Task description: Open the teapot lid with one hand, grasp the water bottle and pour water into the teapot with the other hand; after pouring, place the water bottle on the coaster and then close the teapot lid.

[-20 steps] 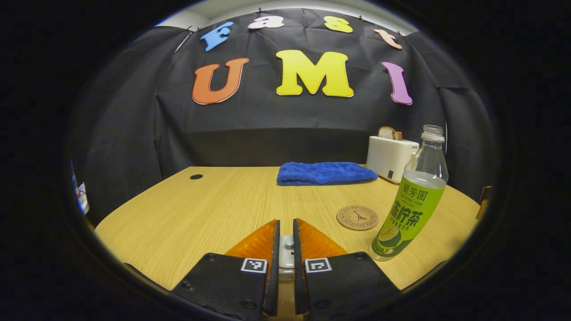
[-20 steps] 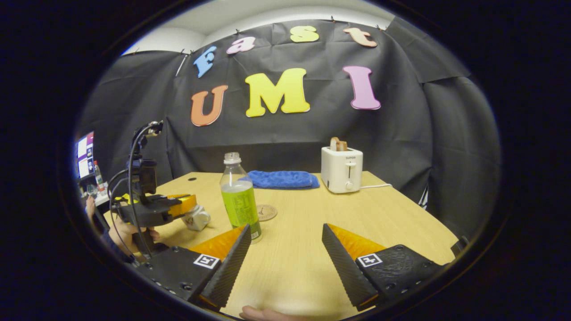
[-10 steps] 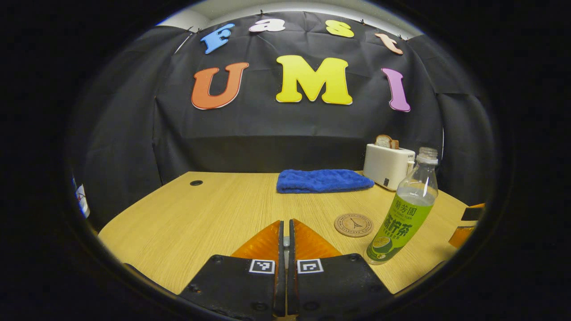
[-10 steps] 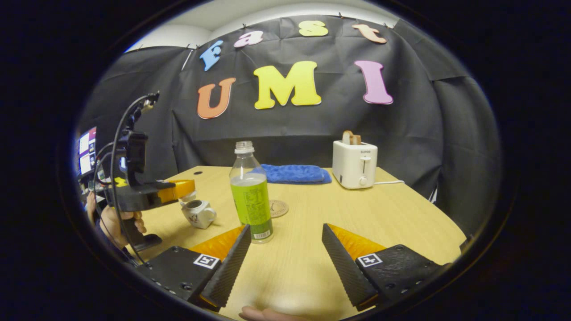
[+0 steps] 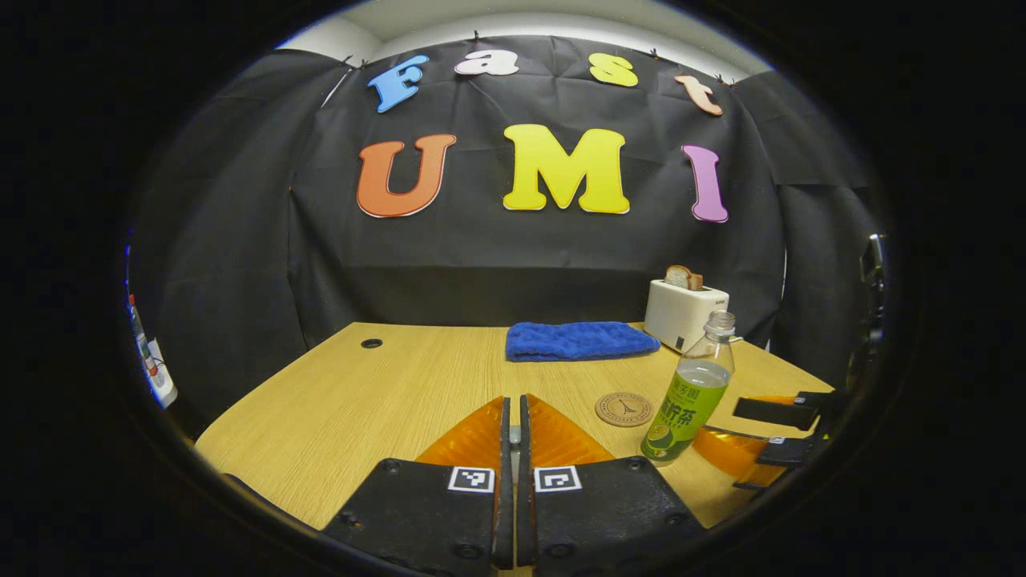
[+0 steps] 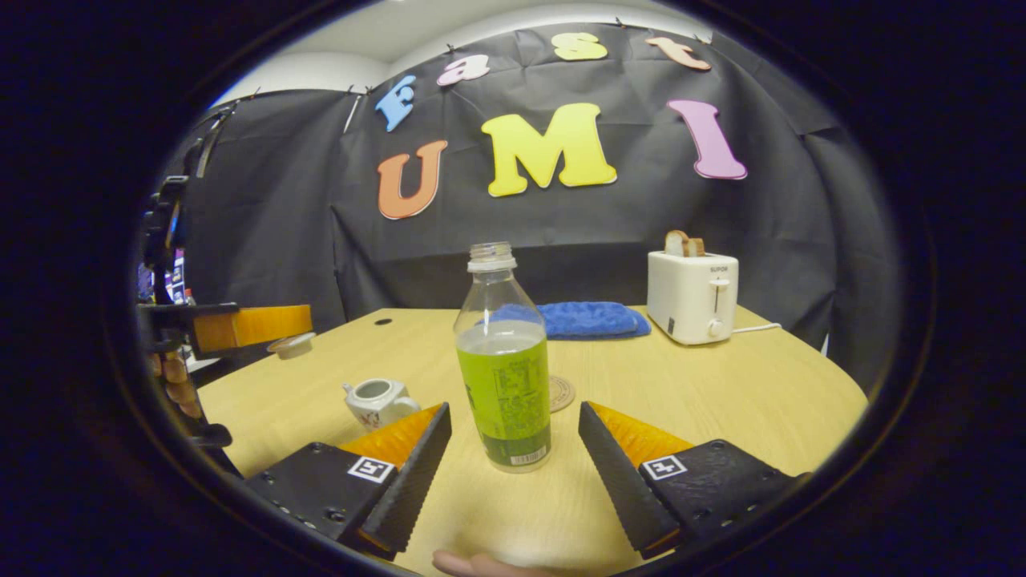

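An uncapped bottle [image 6: 503, 377] of green drink stands on the wooden table [image 6: 721, 401], between the fingers of my open right gripper [image 6: 513, 406], which do not touch it. The small white teapot [image 6: 377, 401] sits uncovered to the left of the bottle. Above and left of it, my left gripper [image 6: 240, 324] holds the teapot lid [image 6: 292, 345] in the air. In the left gripper view, the left gripper [image 5: 514, 399] is shut, with a pale bit of the lid between its fingers. The bottle [image 5: 688, 401] stands beside the round coaster [image 5: 624, 409], with the right gripper [image 5: 761, 437] close behind it.
A folded blue cloth [image 6: 593, 319] lies at the back of the table, and a white toaster [image 6: 693, 296] holding bread stands at the back right with its cord trailing. The coaster [image 6: 563, 393] peeks out behind the bottle. A hand [image 6: 172, 381] grips the left gripper's handle.
My left gripper has lifted the lid up and away from the teapot. My right gripper has moved forward, so the bottle now stands between its open fingers.
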`<control>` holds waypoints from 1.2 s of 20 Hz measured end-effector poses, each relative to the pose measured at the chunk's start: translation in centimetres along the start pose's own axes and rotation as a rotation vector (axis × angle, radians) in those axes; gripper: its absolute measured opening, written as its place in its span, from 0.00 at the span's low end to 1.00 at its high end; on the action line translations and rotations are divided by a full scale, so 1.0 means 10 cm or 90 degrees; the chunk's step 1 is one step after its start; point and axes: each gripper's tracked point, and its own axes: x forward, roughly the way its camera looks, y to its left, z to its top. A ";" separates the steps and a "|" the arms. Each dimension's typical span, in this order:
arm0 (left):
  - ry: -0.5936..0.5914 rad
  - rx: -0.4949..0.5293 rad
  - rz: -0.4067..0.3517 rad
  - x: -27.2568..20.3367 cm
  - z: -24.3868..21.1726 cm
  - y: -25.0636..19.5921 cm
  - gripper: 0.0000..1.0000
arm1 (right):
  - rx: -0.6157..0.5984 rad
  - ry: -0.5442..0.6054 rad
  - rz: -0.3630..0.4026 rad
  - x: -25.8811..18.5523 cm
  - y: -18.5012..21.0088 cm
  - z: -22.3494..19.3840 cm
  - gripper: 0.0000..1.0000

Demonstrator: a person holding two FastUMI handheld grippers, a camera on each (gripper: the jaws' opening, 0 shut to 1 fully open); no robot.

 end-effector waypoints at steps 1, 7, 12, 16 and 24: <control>-0.001 0.003 0.004 -0.05 0.01 0.04 0.04 | -0.004 -0.003 -0.005 0.08 0.00 0.00 0.96; 0.012 0.014 0.028 -0.25 -0.05 0.30 0.04 | -0.034 -0.033 -0.018 0.35 0.09 0.04 0.96; 0.000 0.010 0.030 -0.27 -0.06 0.39 0.04 | -0.027 -0.033 -0.034 0.44 0.05 0.02 0.82; -0.001 0.003 0.029 -0.30 -0.09 0.45 0.04 | -0.042 -0.032 -0.042 0.32 0.06 0.06 0.73; -0.012 0.019 0.015 -0.37 -0.18 0.56 0.04 | -0.207 0.024 -0.129 0.16 0.00 0.11 0.72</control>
